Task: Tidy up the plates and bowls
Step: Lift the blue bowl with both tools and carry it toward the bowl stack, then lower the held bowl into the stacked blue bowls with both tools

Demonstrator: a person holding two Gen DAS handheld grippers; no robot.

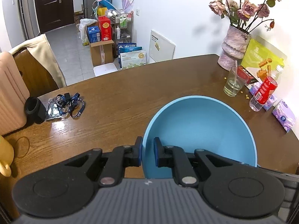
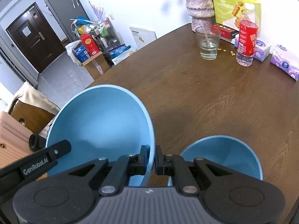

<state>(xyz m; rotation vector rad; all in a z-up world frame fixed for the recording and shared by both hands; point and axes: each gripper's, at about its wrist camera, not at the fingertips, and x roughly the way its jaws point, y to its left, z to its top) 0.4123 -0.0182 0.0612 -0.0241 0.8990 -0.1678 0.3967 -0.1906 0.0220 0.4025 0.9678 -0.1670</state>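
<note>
Right wrist view showed both hand-held grippers, left [image 1: 148, 152] and right [image 2: 151, 159], pinched shut on opposite rims of the large blue plastic bowl [image 2: 101, 119], centre-left above the brown wooden bench [image 2: 205, 97]; uneven lifting risked tipping it onto the smaller blue bowl [image 2: 224, 155], lower right

- Two round light-blue bowls: a larger [image 2: 99, 123] and a smaller [image 2: 224, 156].
- One clear drinking glass [image 2: 207, 43] with a straw.
- One clear plastic bottle with a red label [image 2: 246, 41].
- Two purple tissue packs [image 2: 286, 63] [image 2: 262, 50].
- One mottled pink vase [image 2: 200, 5].
</note>
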